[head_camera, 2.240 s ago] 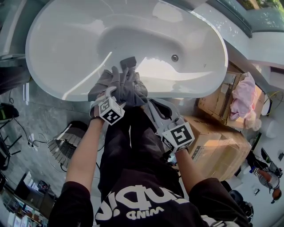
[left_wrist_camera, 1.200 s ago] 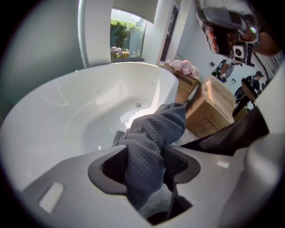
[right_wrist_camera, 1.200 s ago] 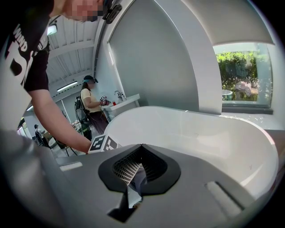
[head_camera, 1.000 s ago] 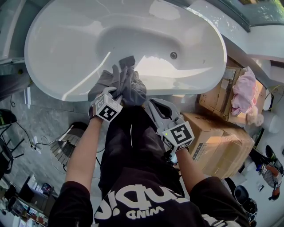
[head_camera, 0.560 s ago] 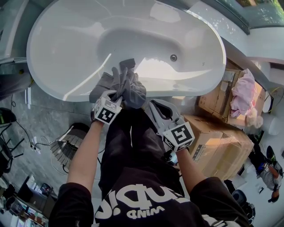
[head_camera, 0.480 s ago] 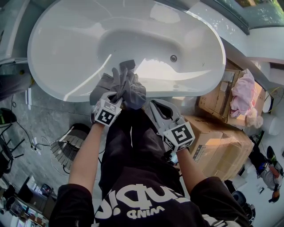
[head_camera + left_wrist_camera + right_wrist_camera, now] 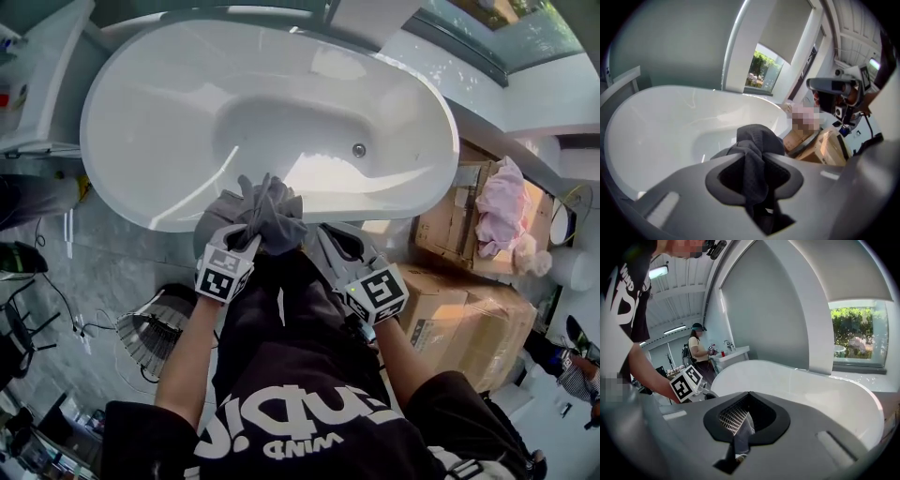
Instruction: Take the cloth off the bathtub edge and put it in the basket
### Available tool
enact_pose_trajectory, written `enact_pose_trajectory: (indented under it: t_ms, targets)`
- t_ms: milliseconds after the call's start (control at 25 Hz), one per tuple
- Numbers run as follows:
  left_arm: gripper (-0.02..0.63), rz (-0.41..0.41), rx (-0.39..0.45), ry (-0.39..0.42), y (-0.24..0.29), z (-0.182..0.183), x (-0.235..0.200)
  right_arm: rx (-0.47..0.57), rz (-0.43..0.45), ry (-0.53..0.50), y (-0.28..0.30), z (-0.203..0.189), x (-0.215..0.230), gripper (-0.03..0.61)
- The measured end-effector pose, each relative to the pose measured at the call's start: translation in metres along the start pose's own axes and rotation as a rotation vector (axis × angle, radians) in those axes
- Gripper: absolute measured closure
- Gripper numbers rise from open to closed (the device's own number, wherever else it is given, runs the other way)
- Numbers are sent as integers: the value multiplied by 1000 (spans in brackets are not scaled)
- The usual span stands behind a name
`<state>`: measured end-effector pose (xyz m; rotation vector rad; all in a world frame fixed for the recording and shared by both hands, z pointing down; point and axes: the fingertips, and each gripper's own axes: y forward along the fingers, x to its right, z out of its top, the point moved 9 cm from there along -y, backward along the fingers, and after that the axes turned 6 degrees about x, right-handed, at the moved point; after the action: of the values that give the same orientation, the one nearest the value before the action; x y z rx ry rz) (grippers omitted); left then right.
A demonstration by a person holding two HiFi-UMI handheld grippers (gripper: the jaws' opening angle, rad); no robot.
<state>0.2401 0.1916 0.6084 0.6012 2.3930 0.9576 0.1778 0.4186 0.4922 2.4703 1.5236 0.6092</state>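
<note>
Since the left hand-held gripper (image 7: pixel 249 228) has just been closing its jaws and now pinches a fold of the cloth (image 7: pixel 270 214) between them, the pick-up part of the task looks done or nearly so. The cloth bunches up ahead of that hand-held gripper and trails down through its jaws, over the near rim of the bathtub (image 7: pixel 141 208); whether any of it touches the rim cannot be told. The carry and the drop are left. What seems to be the basket (image 7: pixel 150 330) stands on the floor (image 7: pixel 103 272) behind and to the left of the left hand-held gripper, well apart from it. The right hand-held gripper (image 7: pixel 325 240) hangs beside the left, jaws together on nothing. The cloth is dark grey, soft, finely woven and creased. The bathtub is white, glossy, smooth and oval, and the basket is thin open wire.
</note>
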Motion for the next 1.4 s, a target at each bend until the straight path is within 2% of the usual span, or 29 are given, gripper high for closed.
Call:
enact_pose_trajectory:
  t_ms: [280, 600, 880, 1160, 1400]
  targets:
    - [523, -6, 131, 20, -75, 53, 27, 54, 18, 3, -18, 28, -16, 569]
    - [525, 0, 326, 23, -153, 102, 57, 154, 24, -69, -39, 69, -36, 569]
    - [525, 22, 436, 19, -191, 114, 78, 201, 26, -104, -43, 85, -39, 569]
    - [525, 56, 461, -14, -199, 107, 82, 204, 57, -125, -43, 88, -39, 569]
    - [525, 144, 497, -63, -215, 100, 86, 186, 124, -131, -33, 93, -36, 569]
